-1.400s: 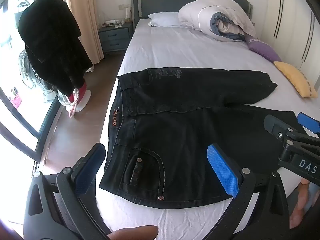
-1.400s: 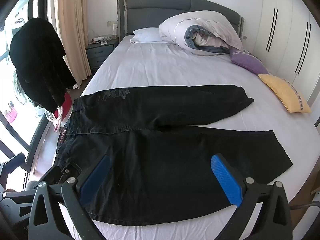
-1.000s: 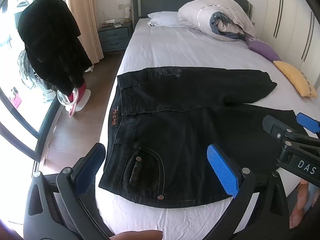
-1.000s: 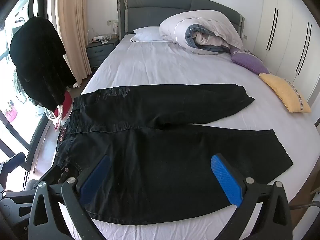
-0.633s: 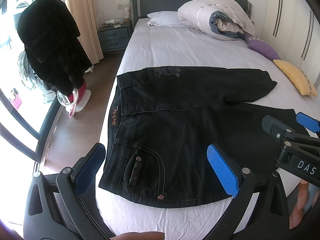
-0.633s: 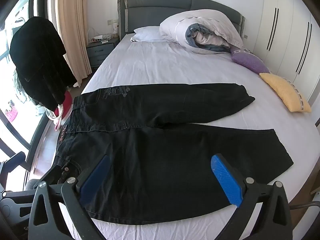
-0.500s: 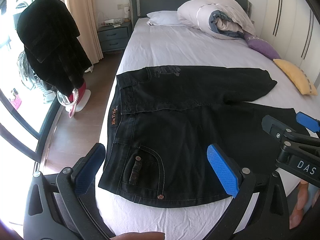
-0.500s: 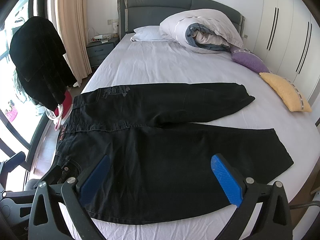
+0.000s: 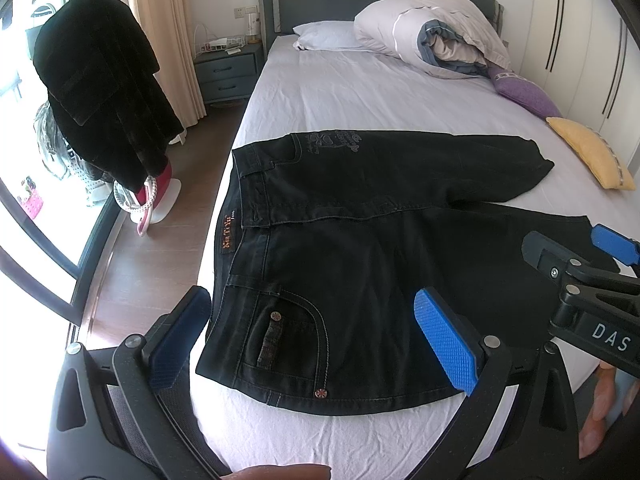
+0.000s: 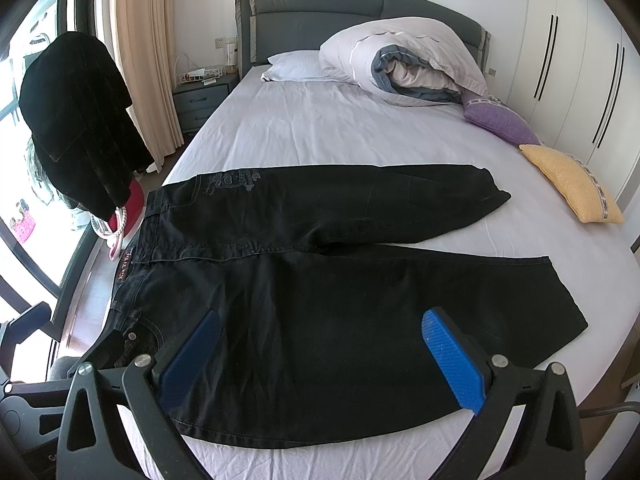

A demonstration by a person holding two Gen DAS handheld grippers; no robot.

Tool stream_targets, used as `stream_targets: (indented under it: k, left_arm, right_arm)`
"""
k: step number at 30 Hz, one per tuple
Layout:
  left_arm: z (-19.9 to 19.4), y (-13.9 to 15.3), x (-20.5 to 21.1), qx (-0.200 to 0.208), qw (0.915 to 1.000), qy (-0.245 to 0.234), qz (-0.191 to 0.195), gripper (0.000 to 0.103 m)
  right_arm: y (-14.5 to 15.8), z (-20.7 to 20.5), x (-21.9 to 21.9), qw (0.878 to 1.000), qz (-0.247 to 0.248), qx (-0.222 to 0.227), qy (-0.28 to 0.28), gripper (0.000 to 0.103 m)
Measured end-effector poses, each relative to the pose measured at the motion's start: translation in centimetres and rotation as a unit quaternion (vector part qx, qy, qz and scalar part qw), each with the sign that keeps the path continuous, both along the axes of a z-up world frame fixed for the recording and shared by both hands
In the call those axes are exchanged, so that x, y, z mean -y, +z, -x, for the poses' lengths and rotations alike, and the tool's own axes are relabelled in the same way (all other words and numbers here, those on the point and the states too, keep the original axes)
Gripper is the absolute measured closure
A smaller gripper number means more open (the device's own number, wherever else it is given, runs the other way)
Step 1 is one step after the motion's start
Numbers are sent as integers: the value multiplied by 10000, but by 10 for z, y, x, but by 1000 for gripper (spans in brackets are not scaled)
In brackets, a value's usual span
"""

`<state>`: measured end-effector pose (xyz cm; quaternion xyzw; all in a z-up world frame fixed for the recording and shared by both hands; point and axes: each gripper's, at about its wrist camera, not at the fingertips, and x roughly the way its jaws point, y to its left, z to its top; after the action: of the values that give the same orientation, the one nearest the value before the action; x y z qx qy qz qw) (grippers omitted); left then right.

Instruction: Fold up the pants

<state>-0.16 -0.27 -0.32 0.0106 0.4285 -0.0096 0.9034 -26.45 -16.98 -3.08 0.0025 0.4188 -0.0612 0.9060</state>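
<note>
Pants [image 10: 320, 280] lie flat across bed [image 10: 340, 136] (grippers apart, hovering).

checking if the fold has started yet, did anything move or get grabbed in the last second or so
Nothing visibly changed. The black pants lie spread flat on the bed in the same shape. The left gripper and right gripper both hover open above the near edge, holding nothing, with at most a slight camera drift.

pants [image 9: 360, 248] flat on bed [image 9: 360, 92] | duvet [image 9: 432, 36] behind at headboard | nightstand [image 9: 228, 72] left of bed
</note>
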Motion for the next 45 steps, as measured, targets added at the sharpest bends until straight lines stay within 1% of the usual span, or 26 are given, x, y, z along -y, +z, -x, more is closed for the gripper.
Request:
stream_targets:
  k: [40,45]
  left_arm:
    - [1,-3,1,-22,10000,-2,-2,0]
    - [3,-8,1,-47,10000,-17,2,0]
  right_arm:
    - [-9,3,1,10000,-28,-39,4,0]
    - [-8,3,0,10000,-34,-55,7,0]
